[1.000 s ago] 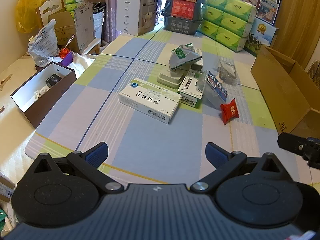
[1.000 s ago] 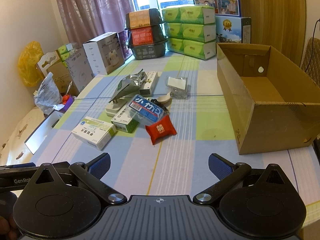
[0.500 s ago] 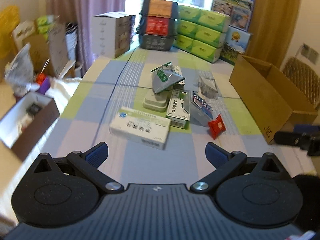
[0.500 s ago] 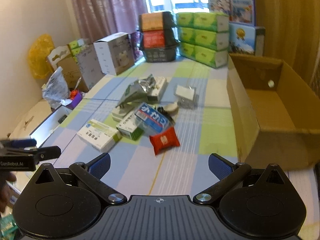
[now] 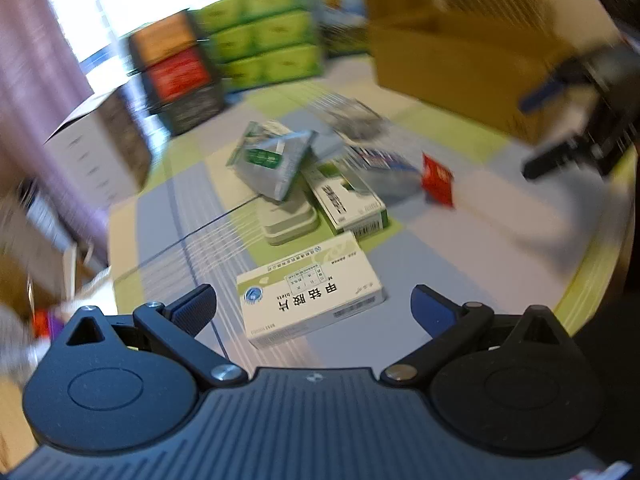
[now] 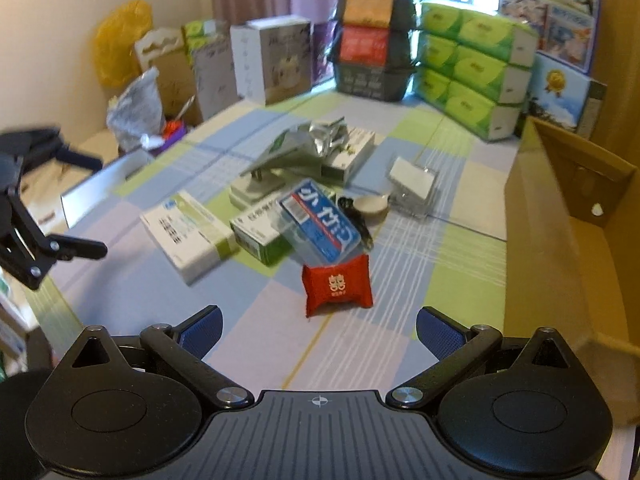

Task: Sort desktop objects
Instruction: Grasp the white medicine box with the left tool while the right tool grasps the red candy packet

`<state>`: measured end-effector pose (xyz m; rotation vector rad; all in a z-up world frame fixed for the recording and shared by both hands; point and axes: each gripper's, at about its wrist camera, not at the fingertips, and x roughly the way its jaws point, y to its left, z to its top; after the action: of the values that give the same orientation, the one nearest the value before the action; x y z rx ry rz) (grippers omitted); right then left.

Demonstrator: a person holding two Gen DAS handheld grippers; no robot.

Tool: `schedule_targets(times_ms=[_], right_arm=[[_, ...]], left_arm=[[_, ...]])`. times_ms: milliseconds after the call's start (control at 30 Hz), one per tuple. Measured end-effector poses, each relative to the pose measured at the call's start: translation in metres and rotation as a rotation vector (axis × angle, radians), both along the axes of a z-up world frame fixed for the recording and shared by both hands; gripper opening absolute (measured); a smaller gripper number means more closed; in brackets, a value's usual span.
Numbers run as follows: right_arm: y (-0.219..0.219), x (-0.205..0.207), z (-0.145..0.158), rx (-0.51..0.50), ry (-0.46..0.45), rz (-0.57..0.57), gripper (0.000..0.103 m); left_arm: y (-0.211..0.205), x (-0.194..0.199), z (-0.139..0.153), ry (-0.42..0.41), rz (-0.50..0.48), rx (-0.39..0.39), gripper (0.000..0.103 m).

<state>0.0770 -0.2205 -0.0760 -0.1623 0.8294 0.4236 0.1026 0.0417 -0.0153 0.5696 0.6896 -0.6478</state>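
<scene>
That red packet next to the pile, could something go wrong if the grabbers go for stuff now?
Maybe, in two ways. The red packet touches the tilted blue-label box, so pinching it with the open right gripper might make the box slide. The open left gripper is aimed at the white box, which looks nearly as wide as the gap between the fingers, so it could get pushed instead of grabbed. The left view is also blurry.
</scene>
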Motion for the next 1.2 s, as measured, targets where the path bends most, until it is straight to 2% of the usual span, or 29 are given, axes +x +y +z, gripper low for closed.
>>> schedule_targets(times_ms=[167,367,633,700,800,900,1033,1067,1100,1133,1200], right_arm=[[0.006,0.031,-0.024,-0.037,0.019,0.056,0.101],[0.009,0.065,-0.046,-0.022,0.050,0.079,0.098],[0.011,0.085,-0.059,0.001,0.097,0.080,0.075],[0.009,0.087,-0.059,0.000,0.100,0.064,0.058],[0.006,0.090,-0.060,0.012,0.123,0.048,0.049],[0.008,0.090,-0.060,0.001,0.118,0.053,0.049],[0.012,0.091,-0.060,-0.027,0.104,0.072,0.052],[0.012,0.091,-0.059,-0.032,0.096,0.081,0.064],[0.012,0.090,-0.059,-0.036,0.086,0.090,0.080],[0.012,0.090,-0.057,-0.041,0.069,0.094,0.086],[0.009,0.091,-0.056,-0.029,0.062,0.089,0.088]], left_arm=[[-0.009,0.030,-0.024,0.008,-0.182,0.103,0.101],[-0.016,0.062,-0.037,0.044,-0.326,0.123,0.101],[-0.025,0.092,-0.059,0.104,-0.443,0.190,0.101],[-0.027,0.098,-0.063,0.131,-0.474,0.196,0.101],[-0.031,0.106,-0.070,0.181,-0.526,0.219,0.100],[-0.035,0.113,-0.077,0.233,-0.554,0.257,0.092],[-0.036,0.119,-0.077,0.269,-0.537,0.254,0.090],[-0.036,0.119,-0.076,0.275,-0.523,0.254,0.089],[-0.035,0.118,-0.076,0.281,-0.500,0.251,0.088],[-0.036,0.116,-0.075,0.289,-0.473,0.245,0.086],[-0.036,0.111,-0.073,0.303,-0.412,0.221,0.084]])
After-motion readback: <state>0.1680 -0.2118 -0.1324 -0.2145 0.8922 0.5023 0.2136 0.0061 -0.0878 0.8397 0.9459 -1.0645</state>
